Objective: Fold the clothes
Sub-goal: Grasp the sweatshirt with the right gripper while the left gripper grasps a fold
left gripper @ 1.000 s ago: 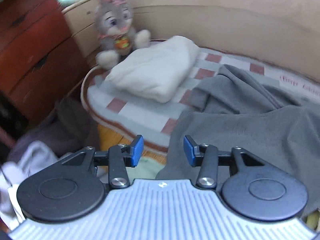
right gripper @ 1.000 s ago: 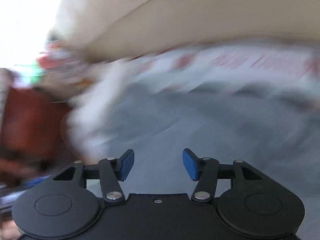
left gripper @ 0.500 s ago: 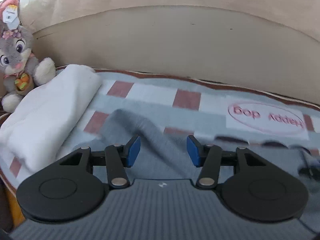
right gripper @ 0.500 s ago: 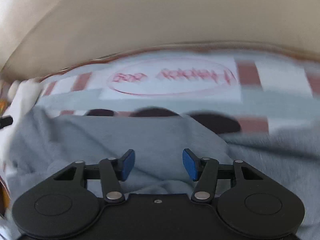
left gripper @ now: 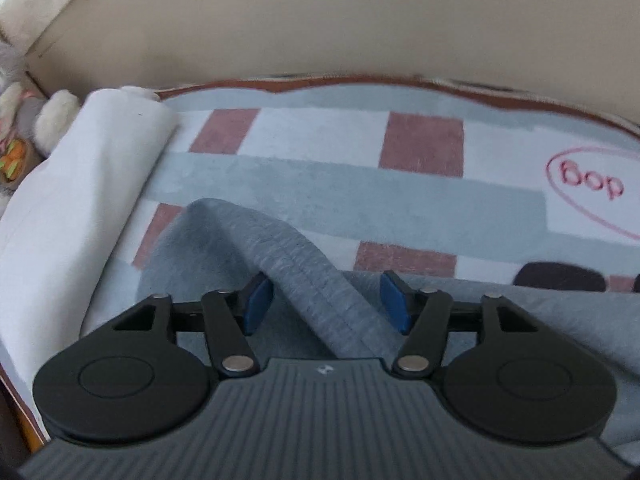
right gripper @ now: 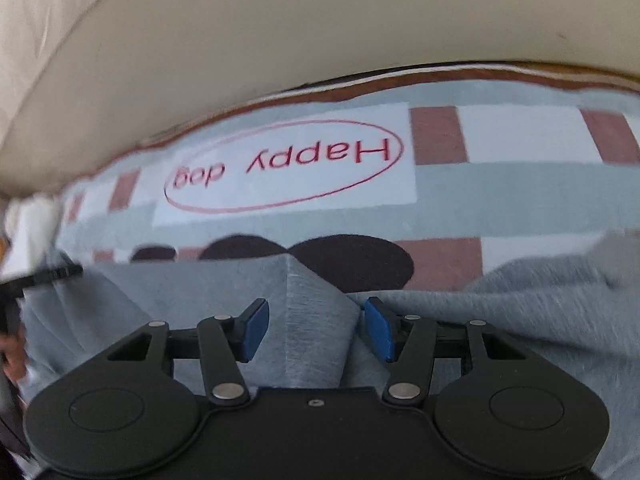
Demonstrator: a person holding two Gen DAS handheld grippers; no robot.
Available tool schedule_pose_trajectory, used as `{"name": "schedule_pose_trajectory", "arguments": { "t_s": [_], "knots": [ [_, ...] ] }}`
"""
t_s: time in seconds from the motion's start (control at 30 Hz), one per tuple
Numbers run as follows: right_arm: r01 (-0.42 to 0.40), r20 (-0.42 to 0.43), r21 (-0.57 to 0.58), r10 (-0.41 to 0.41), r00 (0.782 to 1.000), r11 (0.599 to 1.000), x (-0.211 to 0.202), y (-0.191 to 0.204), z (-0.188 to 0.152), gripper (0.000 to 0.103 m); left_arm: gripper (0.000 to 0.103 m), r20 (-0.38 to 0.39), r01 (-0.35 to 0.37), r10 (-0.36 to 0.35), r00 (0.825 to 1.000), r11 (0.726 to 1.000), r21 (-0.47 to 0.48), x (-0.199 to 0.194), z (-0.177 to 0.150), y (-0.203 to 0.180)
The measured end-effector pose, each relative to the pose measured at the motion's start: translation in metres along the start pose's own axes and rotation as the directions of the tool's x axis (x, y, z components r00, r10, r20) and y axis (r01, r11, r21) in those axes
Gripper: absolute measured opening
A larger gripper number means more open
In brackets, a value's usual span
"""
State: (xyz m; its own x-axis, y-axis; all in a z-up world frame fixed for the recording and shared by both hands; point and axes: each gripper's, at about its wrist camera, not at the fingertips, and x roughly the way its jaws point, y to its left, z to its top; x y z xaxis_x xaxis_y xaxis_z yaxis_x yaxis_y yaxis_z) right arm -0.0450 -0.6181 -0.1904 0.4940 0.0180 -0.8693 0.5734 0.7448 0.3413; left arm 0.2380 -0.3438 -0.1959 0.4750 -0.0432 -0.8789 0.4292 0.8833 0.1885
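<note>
A grey sweatshirt [left gripper: 256, 240] lies spread on a checked blanket [left gripper: 420, 196]. In the left wrist view its ribbed hem edge [left gripper: 320, 288] rises as a ridge between the blue pads of my left gripper [left gripper: 326, 306], which is open and straddles it. In the right wrist view the same grey sweatshirt [right gripper: 540, 304] forms a raised corner [right gripper: 308, 300] between the pads of my right gripper [right gripper: 316, 326], also open. Neither pair of pads presses the cloth.
A folded white garment [left gripper: 80, 200] lies at the left of the blanket, with a plush rabbit [left gripper: 16, 136] beyond it. A beige wall or headboard [left gripper: 360, 20] runs along the far edge. The blanket [right gripper: 500, 188] bears a "Happy dog" print [right gripper: 288, 160].
Both grippers have swung from the left side of the bed toward the far wall and come down low over the grey sweatshirt. Cloth ridges now sit between each pair of open pads.
</note>
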Motion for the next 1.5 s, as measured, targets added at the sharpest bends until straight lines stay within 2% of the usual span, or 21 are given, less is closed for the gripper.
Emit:
{"name": "schedule_pose_trajectory", "arguments": {
  "t_s": [0.13, 0.17, 0.2, 0.23, 0.3, 0.33, 0.4, 0.5, 0.57, 0.63, 0.7, 0.73, 0.77, 0.8, 0.87, 0.93, 1.0, 1.17, 1.3, 1.43, 1.5],
  "knots": [
    [0.067, 0.004, -0.105, -0.067, 0.998, 0.992, 0.025, 0.015, 0.001, 0.059, 0.062, -0.029, 0.038, -0.039, 0.999, 0.999, -0.019, 0.011, -0.003, 0.001],
    [0.076, 0.024, -0.158, -0.073, 0.997, 0.984, 0.03, 0.022, 0.001, 0.059, 0.04, -0.02, 0.049, -0.05, 0.999, 0.999, -0.018, 0.011, -0.004, 0.001],
    [0.086, 0.044, -0.211, -0.078, 0.996, 0.974, 0.034, 0.029, 0.001, 0.024, 0.004, -0.01, 0.049, -0.049, 0.999, 0.999, -0.003, 0.009, -0.005, 0.0],
    [0.101, 0.066, -0.267, -0.087, 0.994, 0.958, 0.038, 0.036, 0.0, 0.006, 0.003, 0.002, 0.043, -0.043, 0.999, 0.999, 0.019, 0.007, -0.006, -0.002],
    [0.177, 0.154, -0.378, -0.126, 0.98, 0.909, 0.026, 0.054, -0.011, 0.005, 0.003, 0.18, 0.052, -0.063, 0.982, 0.997, 0.065, -0.028, -0.007, -0.004],
    [0.168, 0.194, -0.365, -0.102, 0.976, 0.916, 0.011, 0.052, -0.015, 0.005, 0.003, 0.279, 0.054, -0.077, 0.957, 0.995, 0.089, -0.048, -0.007, -0.004],
    [0.148, 0.272, -0.333, -0.056, 0.961, 0.931, -0.02, 0.046, -0.022, 0.005, 0.003, 0.453, 0.069, -0.109, 0.885, 0.992, 0.103, -0.093, -0.011, -0.001],
    [0.108, 0.38, -0.182, -0.031, 0.925, 0.977, -0.063, 0.018, -0.021, 0.005, 0.005, 0.655, 0.14, -0.135, 0.744, 0.989, 0.045, -0.172, -0.026, 0.019],
    [0.124, 0.479, -0.161, -0.032, 0.877, 0.979, -0.092, 0.014, -0.022, 0.005, 0.008, 0.691, 0.227, -0.186, 0.699, 0.973, 0.032, -0.206, -0.045, 0.038],
    [0.093, 0.513, -0.161, 0.003, 0.858, 0.982, -0.112, 0.012, -0.027, 0.005, 0.009, 0.637, 0.235, -0.197, 0.746, 0.972, 0.026, -0.215, -0.068, 0.045],
    [-0.036, 0.432, -0.187, 0.115, 0.895, 0.982, -0.112, 0.006, -0.033, 0.006, 0.011, 0.449, 0.21, -0.186, 0.874, 0.978, -0.005, -0.19, -0.094, 0.045],
    [-0.113, 0.37, -0.196, 0.18, 0.911, 0.974, -0.108, 0.002, -0.035, 0.006, 0.011, 0.335, 0.193, -0.176, 0.926, 0.981, -0.019, -0.175, -0.108, 0.044],
    [-0.184, 0.309, -0.195, 0.238, 0.921, 0.963, -0.102, -0.001, -0.038, 0.006, 0.011, 0.216, 0.175, -0.164, 0.963, 0.984, -0.031, -0.16, -0.122, 0.043],
    [-0.214, 0.265, -0.171, 0.254, 0.93, 0.962, -0.092, -0.003, -0.038, 0.006, 0.011, 0.11, 0.173, -0.166, 0.98, 0.983, -0.057, -0.144, -0.136, 0.044],
    [-0.192, 0.2, -0.092, 0.208, 0.958, 0.977, -0.066, -0.003, -0.03, 0.007, 0.011, -0.058, 0.171, -0.179, 0.982, 0.978, -0.118, -0.114, -0.163, 0.049],
    [-0.136, 0.172, -0.084, 0.148, 0.974, 0.987, -0.048, 0.004, -0.025, 0.008, 0.011, -0.124, 0.135, -0.152, 0.981, 0.981, -0.137, -0.104, -0.176, 0.053],
    [-0.164, 0.145, -0.087, 0.176, 0.974, 0.983, -0.044, 0.009, -0.024, 0.01, 0.011, -0.137, 0.103, -0.123, 0.983, 0.985, -0.14, -0.104, -0.172, 0.059],
    [-0.239, 0.073, -0.096, 0.246, 0.966, 0.966, -0.033, 0.02, -0.023, 0.014, 0.013, 0.064, 0.082, -0.078, 0.995, 0.995, -0.058, -0.144, -0.135, 0.067],
    [-0.327, -0.088, -0.228, 0.315, 0.945, 0.917, -0.024, 0.037, -0.044, 0.014, 0.049, 0.195, 0.095, -0.099, 0.976, 0.995, 0.032, -0.15, -0.102, 0.06],
    [-0.369, -0.245, -0.361, 0.294, 0.924, 0.857, -0.009, 0.069, -0.074, 0.013, 0.065, 0.276, 0.02, -0.051, 0.96, 0.993, 0.115, -0.132, -0.076, 0.044],
    [-0.323, -0.184, -0.366, 0.273, 0.944, 0.873, -0.013, 0.077, -0.073, 0.014, 0.067, 0.277, 0.007, -0.049, 0.96, 0.989, 0.148, -0.119, -0.065, 0.034]
  ]
}}
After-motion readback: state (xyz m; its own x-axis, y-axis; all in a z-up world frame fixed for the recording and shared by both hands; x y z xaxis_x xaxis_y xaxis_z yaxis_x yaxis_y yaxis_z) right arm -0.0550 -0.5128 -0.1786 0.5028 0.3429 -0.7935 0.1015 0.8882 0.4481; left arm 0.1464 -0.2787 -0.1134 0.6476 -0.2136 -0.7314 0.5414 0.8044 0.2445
